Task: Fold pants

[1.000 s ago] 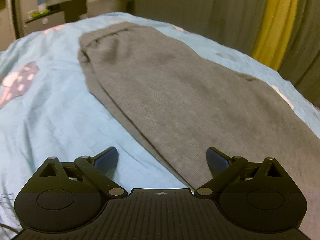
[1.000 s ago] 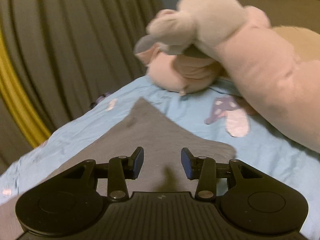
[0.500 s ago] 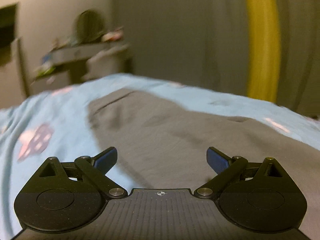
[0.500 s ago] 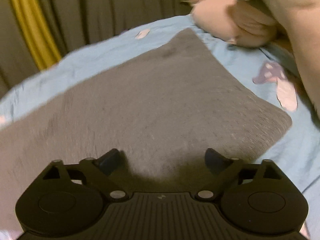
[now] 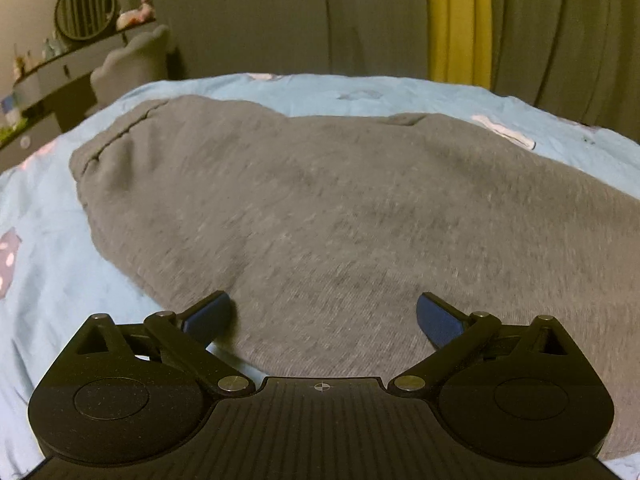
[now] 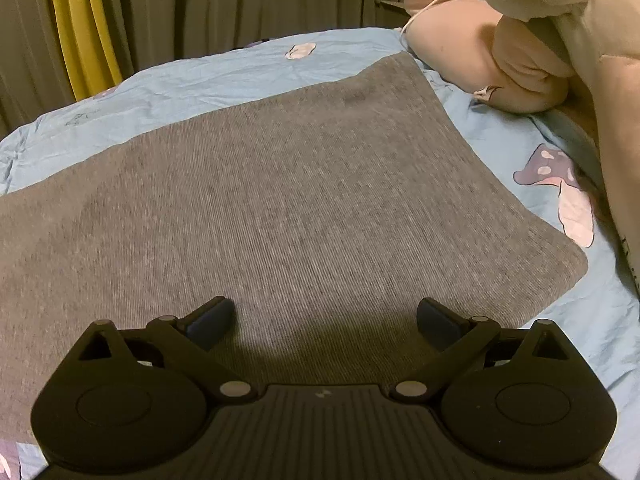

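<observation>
Grey pants (image 5: 328,208) lie spread flat on a light blue bedsheet (image 5: 48,288). In the left wrist view their gathered waistband end sits at the far left, and my left gripper (image 5: 323,316) hovers open just above the near edge of the cloth, nothing between its fingers. In the right wrist view the same pants (image 6: 280,184) end in a straight hem at the right. My right gripper (image 6: 325,316) stands wide open low over the fabric, casting a shadow on it, with nothing held.
Large pink and beige plush toys (image 6: 520,52) lie on the bed beyond the hem at the right. Grey curtains with a yellow stripe (image 5: 456,20) hang behind the bed. A shelf with a fan (image 5: 86,12) and a chair stand at the far left.
The right gripper opened from half shut to wide and dropped closer over the pants near the hem. The left gripper rolled and shifted over the pants' near edge, staying open.
</observation>
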Tool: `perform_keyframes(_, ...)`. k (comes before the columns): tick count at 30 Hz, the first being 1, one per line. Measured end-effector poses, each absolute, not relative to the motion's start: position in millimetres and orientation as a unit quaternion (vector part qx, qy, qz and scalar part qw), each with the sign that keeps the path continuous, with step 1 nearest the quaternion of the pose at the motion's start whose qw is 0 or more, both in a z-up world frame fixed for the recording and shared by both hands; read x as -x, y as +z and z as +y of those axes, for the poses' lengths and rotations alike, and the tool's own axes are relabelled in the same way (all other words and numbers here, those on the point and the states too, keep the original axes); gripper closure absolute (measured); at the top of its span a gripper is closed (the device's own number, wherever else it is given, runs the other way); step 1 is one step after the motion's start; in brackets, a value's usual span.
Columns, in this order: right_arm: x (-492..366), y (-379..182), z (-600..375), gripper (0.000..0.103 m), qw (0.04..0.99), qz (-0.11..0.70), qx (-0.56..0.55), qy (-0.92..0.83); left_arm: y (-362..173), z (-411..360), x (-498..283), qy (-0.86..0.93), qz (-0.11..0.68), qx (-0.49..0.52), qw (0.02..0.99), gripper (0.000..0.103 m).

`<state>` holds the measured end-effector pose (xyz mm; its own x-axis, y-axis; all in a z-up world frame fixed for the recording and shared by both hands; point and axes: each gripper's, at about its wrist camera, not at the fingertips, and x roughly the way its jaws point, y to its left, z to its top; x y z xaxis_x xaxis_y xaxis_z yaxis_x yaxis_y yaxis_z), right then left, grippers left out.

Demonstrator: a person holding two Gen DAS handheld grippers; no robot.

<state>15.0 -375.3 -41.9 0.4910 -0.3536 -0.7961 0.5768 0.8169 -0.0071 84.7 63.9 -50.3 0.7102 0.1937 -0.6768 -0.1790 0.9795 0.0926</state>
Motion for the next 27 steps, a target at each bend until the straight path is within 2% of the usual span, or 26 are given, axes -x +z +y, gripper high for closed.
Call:
perform_keyframes(10, -15, -42, -373, 0.004, 0.855, 0.42, -0.128, -0.275, -49, 63, -83, 0.135, 0.358, -0.018, 0.924, 0.0)
perform_keyframes(18, -13, -38, -377, 0.004, 0.856, 0.423, -0.136, -0.264, -41, 84, -70, 0.165, 0.357, 0.057, 0.918, 0.0)
perform_keyframes(21, 4, -26, -394, 0.004, 0.86, 0.39, -0.201, -0.262, -34, 72, -59, 0.137, 0.346, 0.035, 0.928, 0.0)
perform_keyframes(23, 33, -16, -418, 0.004, 0.852, 0.333, -0.298, -0.275, -31, 60, -52, 0.114, 0.334, 0.012, 0.936, 0.0)
perform_keyframes(25, 67, -12, -443, 0.009, 0.831, 0.273, -0.392, -0.285, -31, 50, -50, 0.094, 0.332, -0.011, 0.939, 0.0)
perform_keyframes(26, 83, -13, -455, 0.024, 0.82, 0.254, -0.425, -0.288, -33, 46, -51, 0.086, 0.336, -0.021, 0.938, 0.0)
perform_keyframes(27, 95, -15, -464, 0.046, 0.81, 0.241, -0.448, -0.291, -35, 42, -54, 0.081, 0.345, -0.03, 0.935, 0.0)
